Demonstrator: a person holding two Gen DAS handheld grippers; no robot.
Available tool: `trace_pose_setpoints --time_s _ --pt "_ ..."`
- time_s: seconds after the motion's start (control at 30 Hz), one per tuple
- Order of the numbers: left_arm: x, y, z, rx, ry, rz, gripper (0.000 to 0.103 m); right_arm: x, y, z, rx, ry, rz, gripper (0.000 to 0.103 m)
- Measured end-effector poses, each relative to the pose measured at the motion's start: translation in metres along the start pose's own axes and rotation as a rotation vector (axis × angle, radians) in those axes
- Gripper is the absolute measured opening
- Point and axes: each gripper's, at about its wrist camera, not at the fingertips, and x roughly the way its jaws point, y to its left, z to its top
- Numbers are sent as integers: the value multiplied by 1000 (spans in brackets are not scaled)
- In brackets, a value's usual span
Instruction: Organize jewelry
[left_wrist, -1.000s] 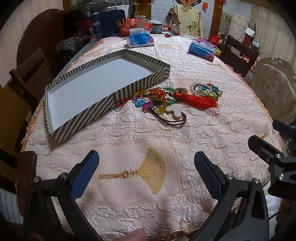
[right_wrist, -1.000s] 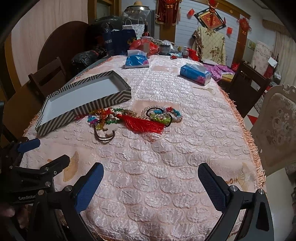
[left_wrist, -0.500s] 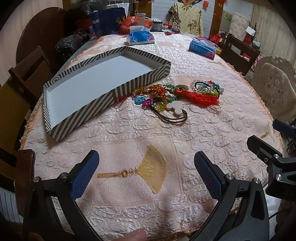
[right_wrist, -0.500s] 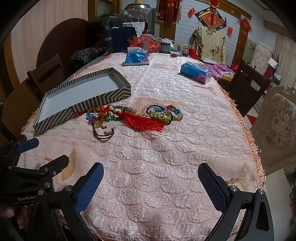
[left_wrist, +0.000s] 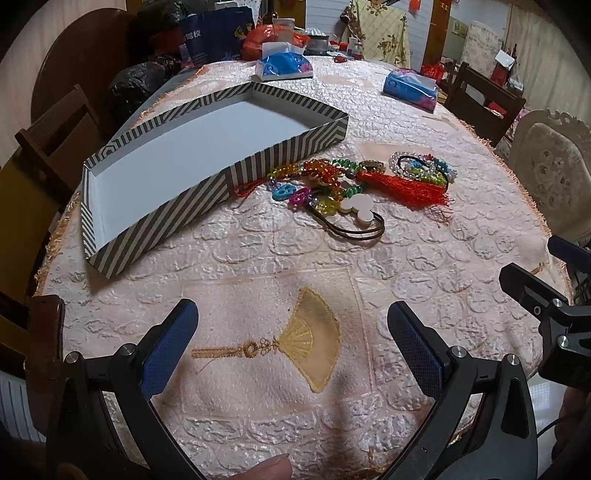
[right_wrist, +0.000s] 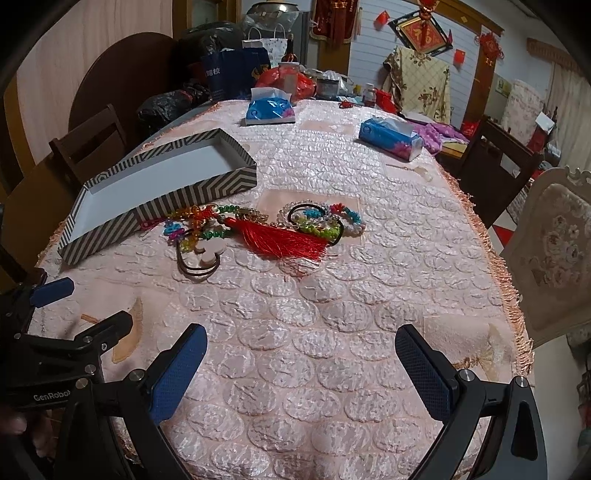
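Observation:
A heap of jewelry (left_wrist: 354, 181) (right_wrist: 258, 225) lies mid-table: coloured bead strings, a red tassel (left_wrist: 406, 190) (right_wrist: 284, 238), beaded bracelets (left_wrist: 424, 168) (right_wrist: 325, 219) and a white charm on a dark cord (left_wrist: 360, 214) (right_wrist: 203, 258). Just left of the heap stands a shallow striped box (left_wrist: 192, 206) (right_wrist: 192, 195) with a white, bare floor. My left gripper (left_wrist: 291, 343) is open over the near edge of the table, well short of the heap. My right gripper (right_wrist: 301, 363) is open too, nearer the table's right side, holding nothing.
Two blue tissue packs (left_wrist: 284, 66) (left_wrist: 410, 90) sit farther back, with bags and jars beyond them. Wooden chairs (left_wrist: 55, 136) stand to the left and a padded chair (right_wrist: 554, 251) to the right. The embroidered pink tablecloth (left_wrist: 303, 339) has a fringed edge.
Both grippers have drifted slightly forward toward the jewelry, so the box and heap look a little nearer. Both stay open; nothing on the table has moved.

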Motion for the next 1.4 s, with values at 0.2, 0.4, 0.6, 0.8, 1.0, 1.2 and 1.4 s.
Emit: trace_pose_setpoints --time_s 0.2,0.4,0.6,0.8,1.0,1.2,1.4 --pt "7 0 3 1 12 3 103 8 -3 2 9 13 3 101" --pt "11 -1 6 9 14 7 103 13 -3 5 14 14 16 101" --pt "16 -1 4 10 30 3 103 20 -5 5 21 27 14 101" --pt "18 1 5 6 33 4 103 22 -5 6 24 28 13 101" --pt "19 1 5 4 34 6 103 22 -3 7 26 27 16 101" --pt "18 0 4 4 33 7 103 22 -2 6 28 27 19 101" --pt "14 -3 1 9 25 8 103 16 -4 3 32 15 17 101"
